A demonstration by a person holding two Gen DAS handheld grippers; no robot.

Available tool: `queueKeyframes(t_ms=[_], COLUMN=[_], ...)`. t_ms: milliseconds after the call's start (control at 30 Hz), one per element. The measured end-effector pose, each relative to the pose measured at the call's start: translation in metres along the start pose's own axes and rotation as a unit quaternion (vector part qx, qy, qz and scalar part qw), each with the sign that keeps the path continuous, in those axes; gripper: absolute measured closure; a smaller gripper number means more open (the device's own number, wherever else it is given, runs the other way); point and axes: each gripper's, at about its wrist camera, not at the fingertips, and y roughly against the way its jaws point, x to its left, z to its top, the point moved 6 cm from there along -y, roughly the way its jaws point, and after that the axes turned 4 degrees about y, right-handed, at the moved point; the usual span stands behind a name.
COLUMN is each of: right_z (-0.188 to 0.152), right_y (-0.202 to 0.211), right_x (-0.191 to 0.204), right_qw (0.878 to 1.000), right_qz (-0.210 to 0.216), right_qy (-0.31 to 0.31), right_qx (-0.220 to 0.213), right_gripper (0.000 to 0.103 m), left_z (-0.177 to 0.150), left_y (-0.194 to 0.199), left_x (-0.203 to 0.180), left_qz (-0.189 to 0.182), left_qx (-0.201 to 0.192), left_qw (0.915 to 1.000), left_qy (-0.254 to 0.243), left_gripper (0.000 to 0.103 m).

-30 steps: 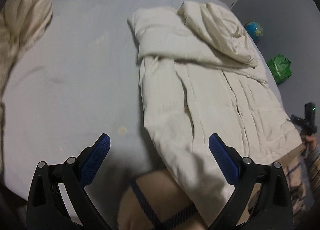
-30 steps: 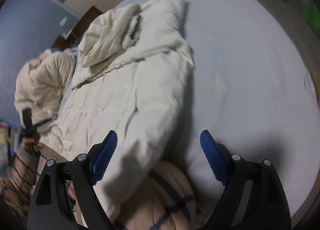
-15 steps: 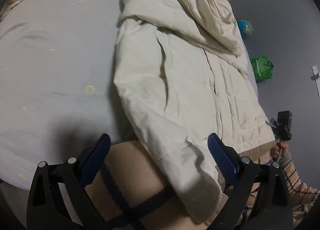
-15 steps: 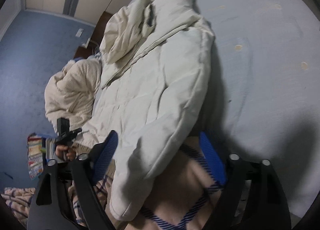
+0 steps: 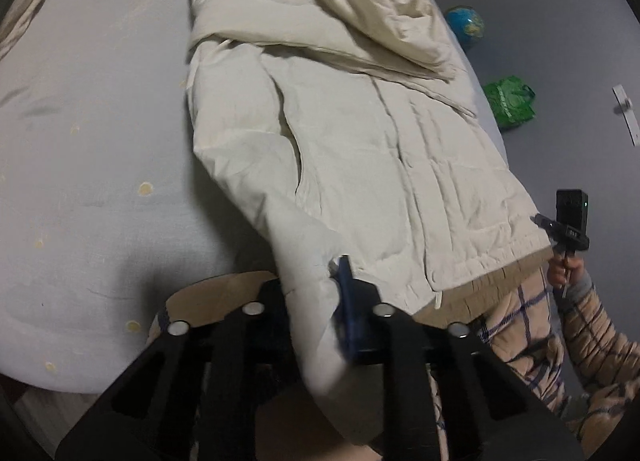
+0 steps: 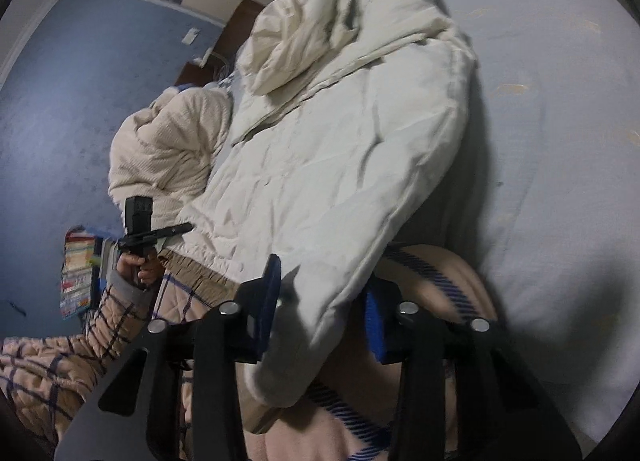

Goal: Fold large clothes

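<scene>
Fingers of both grippers clamp jacket (image 5: 360,149) sleeves; green bag (image 5: 509,103) contents unclear

Bare sheet (image 5: 92,149) left of jacket (image 5: 360,149); blanket (image 6: 168,149) opposite.

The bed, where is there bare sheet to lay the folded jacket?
Bare sheet lies between the cream jacket and the textured blanket at the far edge. Crowded: the jacket side, whose hem overhangs the bed edge by the person's sleeve.
</scene>
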Motion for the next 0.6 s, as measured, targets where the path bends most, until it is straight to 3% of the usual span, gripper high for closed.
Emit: queueKeyframes(t_ms=[133, 200, 300, 600], right_z=[0.005, 0.012, 0.028, 0.097], right_y=[0.004, 0.009, 0.019, 0.056], right_x=[0.017, 0.027, 0.041, 0.057], right_qw=[0.999, 0.998, 0.995, 0.972], right_qz=[0.02, 0.029, 0.053, 0.135], right_qy=[0.029, 0.045, 0.059, 0.029], right_qx=[-0.013, -0.026, -0.055, -0.19], right_gripper=[0.083, 0.084, 0.084, 0.085], left_z=[0.002, 0.008, 0.02, 0.067], left_y=[0.011, 0.025, 0.041, 0.081], left_x=[-0.011, -0.02, -0.022, -0.021], left_qz=[-0.033, -0.073, -0.103, -0.151], left_qx=[-0.019, -0.049, -0.079, -0.141], left_qw=[0.9992, 0.996, 0.9913, 0.9784], left_qy=[-0.006, -0.018, -0.018, 0.006], left_gripper=[0.093, 0.093, 0.093, 0.095])
